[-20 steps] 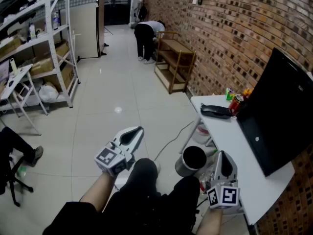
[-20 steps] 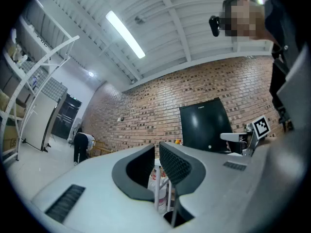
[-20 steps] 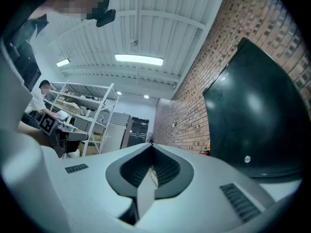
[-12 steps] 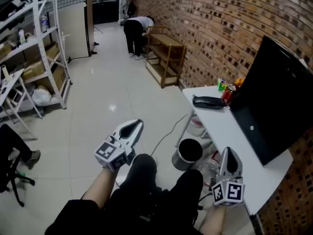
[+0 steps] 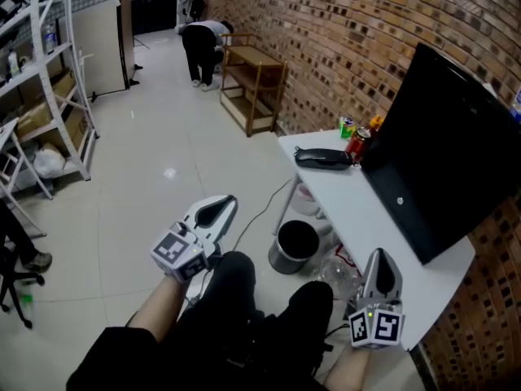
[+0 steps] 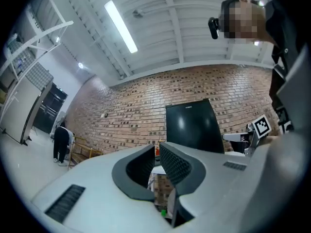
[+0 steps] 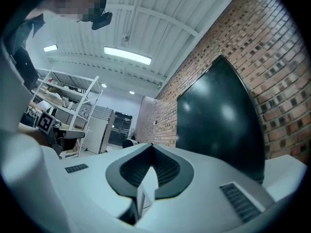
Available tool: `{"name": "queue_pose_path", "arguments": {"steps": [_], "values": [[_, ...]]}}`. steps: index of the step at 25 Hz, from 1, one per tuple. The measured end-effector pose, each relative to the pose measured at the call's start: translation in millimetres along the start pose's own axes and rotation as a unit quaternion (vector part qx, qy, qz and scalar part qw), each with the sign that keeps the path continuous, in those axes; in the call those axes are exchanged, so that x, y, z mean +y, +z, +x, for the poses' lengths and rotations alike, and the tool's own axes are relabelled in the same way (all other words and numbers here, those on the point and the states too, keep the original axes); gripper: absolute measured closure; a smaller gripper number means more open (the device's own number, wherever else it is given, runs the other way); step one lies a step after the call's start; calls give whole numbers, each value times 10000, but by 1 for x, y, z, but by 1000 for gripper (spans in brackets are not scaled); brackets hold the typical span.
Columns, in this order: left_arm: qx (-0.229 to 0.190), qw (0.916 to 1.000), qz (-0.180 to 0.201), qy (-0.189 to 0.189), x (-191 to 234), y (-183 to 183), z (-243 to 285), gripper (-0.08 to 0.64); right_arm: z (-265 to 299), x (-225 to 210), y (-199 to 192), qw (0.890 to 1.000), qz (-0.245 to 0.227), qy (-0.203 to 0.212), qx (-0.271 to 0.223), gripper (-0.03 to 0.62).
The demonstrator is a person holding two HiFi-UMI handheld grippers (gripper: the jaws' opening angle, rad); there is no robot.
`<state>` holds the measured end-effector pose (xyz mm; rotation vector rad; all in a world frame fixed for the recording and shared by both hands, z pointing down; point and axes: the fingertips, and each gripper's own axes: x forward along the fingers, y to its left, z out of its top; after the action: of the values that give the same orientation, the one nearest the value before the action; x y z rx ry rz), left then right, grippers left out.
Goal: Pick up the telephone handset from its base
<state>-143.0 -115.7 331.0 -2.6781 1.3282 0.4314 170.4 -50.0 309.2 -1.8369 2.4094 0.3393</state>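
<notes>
Telephone handset (image 5: 324, 158) rests on white table (image 5: 358, 210) beside brick wall (image 5: 342, 39).

The telephone (image 5: 323, 158), just left of the black monitor (image 5: 440, 153) at the bench's (image 5: 383, 243) far end, is too small to tell handset from base. The monitor hides the bench's wall side. An orange thing (image 5: 375, 123) at its left edge is too small to name.

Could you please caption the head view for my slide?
Left gripper and right gripper shut, empty; telephone untouched on white table.
</notes>
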Motion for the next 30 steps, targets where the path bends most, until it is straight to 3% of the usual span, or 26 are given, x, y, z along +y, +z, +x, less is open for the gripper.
{"name": "queue_pose_path", "arguments": {"steps": [7,13,19,22,27,30], "values": [[104,9998,-11,-165,6,-15,28,528,10,-15,-6,9998,2,-15,178,583],[194,9993,90,-316,38,-20,73,528,55,-18,-3,9993,154,197,267,583],[152,9965,278,-770,58,-26,145,528,108,-24,-14,9992,145,194,333,583],[174,9944,160,-1034,61,-30,175,528,119,-30,-23,9988,157,121,457,583],[411,9895,-23,-1389,62,-43,219,528,137,-43,-28,9985,144,45,533,583],[573,9861,70,-1560,54,-47,240,528,149,-48,-27,9984,139,-4,550,583]]}}
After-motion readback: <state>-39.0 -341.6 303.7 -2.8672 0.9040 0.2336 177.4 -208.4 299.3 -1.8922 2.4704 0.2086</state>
